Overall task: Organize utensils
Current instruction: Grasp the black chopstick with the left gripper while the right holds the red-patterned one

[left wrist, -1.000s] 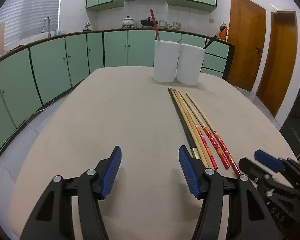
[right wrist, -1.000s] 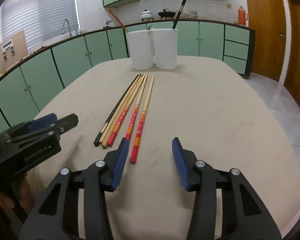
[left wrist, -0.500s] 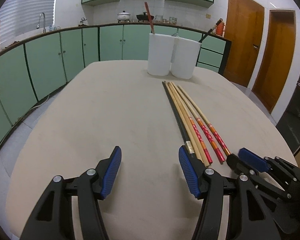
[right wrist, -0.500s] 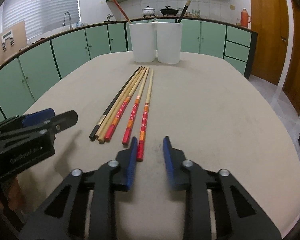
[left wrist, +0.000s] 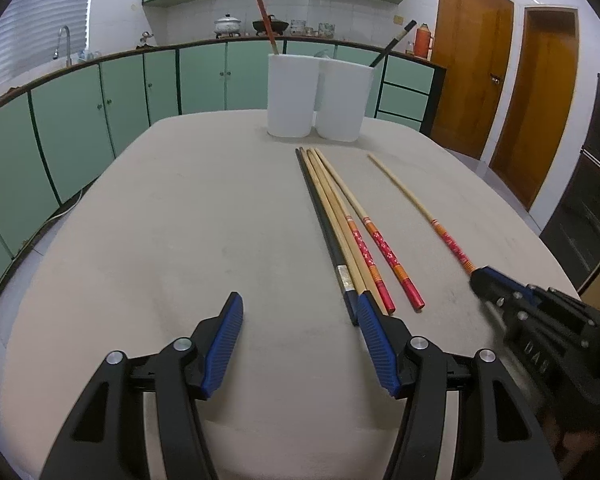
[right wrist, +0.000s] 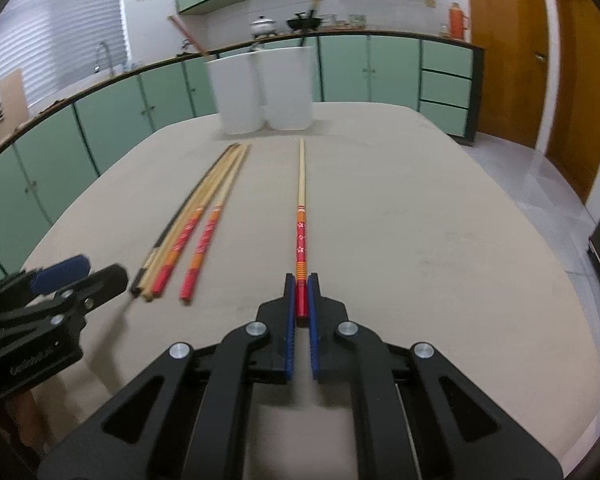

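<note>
My right gripper [right wrist: 301,285] is shut on the red end of a red-and-wood chopstick [right wrist: 301,200], held apart from the others; the same chopstick [left wrist: 416,204] and gripper [left wrist: 480,278] show in the left wrist view. Several chopsticks [left wrist: 340,220] lie side by side on the table, one black, also in the right wrist view [right wrist: 196,220]. My left gripper [left wrist: 300,316] is open and empty, its right finger next to their near ends. Two white cups [left wrist: 290,96] [left wrist: 342,100] stand at the far end, each with a chopstick inside.
The beige table [left wrist: 180,220] has rounded edges. Green kitchen cabinets [left wrist: 80,120] run behind and to the left. Brown doors [left wrist: 472,64] stand at the right.
My right gripper closed on the rightmost chopstick and pulled it to the right, away from the group. My left gripper stayed open and moved slightly.
</note>
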The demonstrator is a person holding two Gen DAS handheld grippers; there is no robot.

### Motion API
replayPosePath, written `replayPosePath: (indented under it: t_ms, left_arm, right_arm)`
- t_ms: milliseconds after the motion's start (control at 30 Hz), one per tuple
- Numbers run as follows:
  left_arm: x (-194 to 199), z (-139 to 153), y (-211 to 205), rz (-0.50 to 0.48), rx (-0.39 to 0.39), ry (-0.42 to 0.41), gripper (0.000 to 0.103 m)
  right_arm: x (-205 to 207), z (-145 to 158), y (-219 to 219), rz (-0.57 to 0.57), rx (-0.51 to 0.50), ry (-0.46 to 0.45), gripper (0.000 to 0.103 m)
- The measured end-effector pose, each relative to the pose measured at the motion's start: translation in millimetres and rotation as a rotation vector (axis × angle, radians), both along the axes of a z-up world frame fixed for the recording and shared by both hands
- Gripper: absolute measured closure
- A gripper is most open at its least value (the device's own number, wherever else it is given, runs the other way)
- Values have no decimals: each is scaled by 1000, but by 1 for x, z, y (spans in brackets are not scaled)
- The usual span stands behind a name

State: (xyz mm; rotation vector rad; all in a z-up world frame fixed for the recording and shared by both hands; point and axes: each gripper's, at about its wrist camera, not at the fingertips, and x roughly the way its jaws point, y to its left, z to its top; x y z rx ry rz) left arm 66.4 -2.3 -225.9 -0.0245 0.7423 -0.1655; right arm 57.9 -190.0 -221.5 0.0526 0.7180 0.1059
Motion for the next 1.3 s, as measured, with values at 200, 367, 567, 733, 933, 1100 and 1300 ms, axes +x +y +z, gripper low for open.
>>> replayPosePath:
  t_ms: [200,367,567,733,933,1100,1300]
  left_arm:
    - [3,-3,-3,-2,10,11,44]
    - [5,-5,-6,14,18,8,44]
    - [6,-4,5,78,19,20,54]
    - [2,0,6,56,-22,9,54]
    - [0,-3,-10,-6,7,27,53]
    - [4,-5,-10,22,43,24,50]
    - [4,-5,-4,50,39,25,50]
  right_arm:
    - [1,-1,-7,-11,7,2,98]
    - [2,-1,-8,-8,8,1,98]
    - [3,-1,-7,-8,11,3,98]
    - [3,-1,-7,-8,13,3,98]
    - [3,-1,-7,-8,15,4,98]
    - [3,-1,-6,-8,17,4,98]
    - [3,-1,-6,-9,20,4,98]
